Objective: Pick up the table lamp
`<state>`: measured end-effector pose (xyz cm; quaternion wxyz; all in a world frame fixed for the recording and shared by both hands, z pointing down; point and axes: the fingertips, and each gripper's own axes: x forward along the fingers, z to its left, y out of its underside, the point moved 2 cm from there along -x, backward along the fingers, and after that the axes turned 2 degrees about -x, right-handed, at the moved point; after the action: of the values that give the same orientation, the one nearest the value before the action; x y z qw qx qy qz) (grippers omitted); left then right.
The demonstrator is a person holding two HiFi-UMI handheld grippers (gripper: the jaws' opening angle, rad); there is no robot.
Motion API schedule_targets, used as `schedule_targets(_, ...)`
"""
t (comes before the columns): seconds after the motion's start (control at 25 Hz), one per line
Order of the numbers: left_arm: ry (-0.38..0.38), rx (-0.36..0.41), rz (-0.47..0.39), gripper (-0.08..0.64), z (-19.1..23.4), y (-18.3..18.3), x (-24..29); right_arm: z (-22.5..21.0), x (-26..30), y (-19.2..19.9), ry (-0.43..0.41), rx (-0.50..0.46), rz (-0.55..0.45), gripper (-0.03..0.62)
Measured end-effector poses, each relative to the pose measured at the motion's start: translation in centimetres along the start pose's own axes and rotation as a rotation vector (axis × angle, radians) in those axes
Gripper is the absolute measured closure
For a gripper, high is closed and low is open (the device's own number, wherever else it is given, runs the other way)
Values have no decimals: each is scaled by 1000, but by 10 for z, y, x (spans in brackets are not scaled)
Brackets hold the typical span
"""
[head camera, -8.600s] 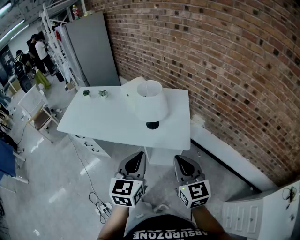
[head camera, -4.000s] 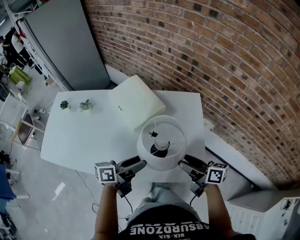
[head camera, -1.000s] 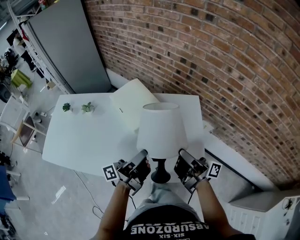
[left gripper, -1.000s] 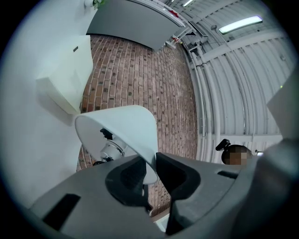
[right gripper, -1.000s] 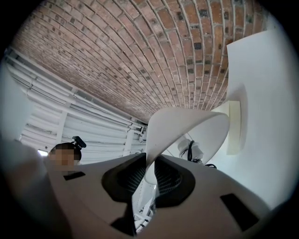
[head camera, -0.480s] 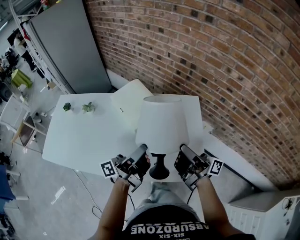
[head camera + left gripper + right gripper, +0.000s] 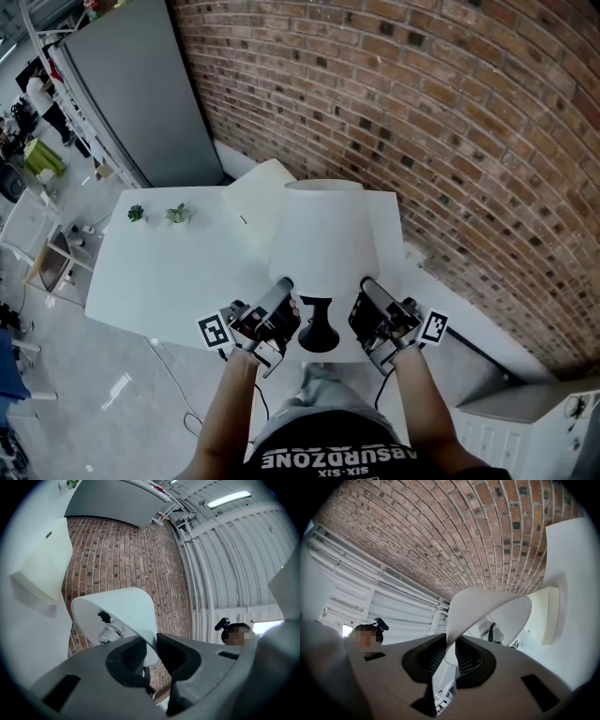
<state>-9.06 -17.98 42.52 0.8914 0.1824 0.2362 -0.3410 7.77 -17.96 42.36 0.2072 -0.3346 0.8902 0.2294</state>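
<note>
The head view alone takes in the whole table lamp (image 7: 323, 234). Its white shade fills the middle of the frame, and its black foot (image 7: 319, 334) shows at lower centre, between the left gripper (image 7: 281, 289) and the right gripper (image 7: 367, 287), over the near edge of the white desk (image 7: 159, 281). This view also shows two small plants (image 7: 156, 214) at the desk's left end, a white slab (image 7: 255, 199) behind the shade, and a grey cabinet (image 7: 141, 84) at upper left against the brick wall (image 7: 450, 122).

The gripper views look up into the shade instead, showing the bulb and socket (image 7: 110, 632) that the head view hides.

In the left gripper view, the left gripper (image 7: 151, 651) has its jaws nearly together, clamped on the shade's lower rim (image 7: 117, 613). In the right gripper view, the right gripper (image 7: 449, 656) has the thin wall of the shade (image 7: 487, 604) pinched between its ribbed pads.
</note>
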Motion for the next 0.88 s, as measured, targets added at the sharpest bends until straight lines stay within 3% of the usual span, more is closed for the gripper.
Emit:
schedule_targets(0.4, 9, 36, -11, 493, -14, -6, 7, 11, 11, -2, -20, -14, -8, 537)
schedule_targets(0.88, 46, 52, -19, 492, -37, -8, 18, 35, 25, -7, -48, -94, 8, 529)
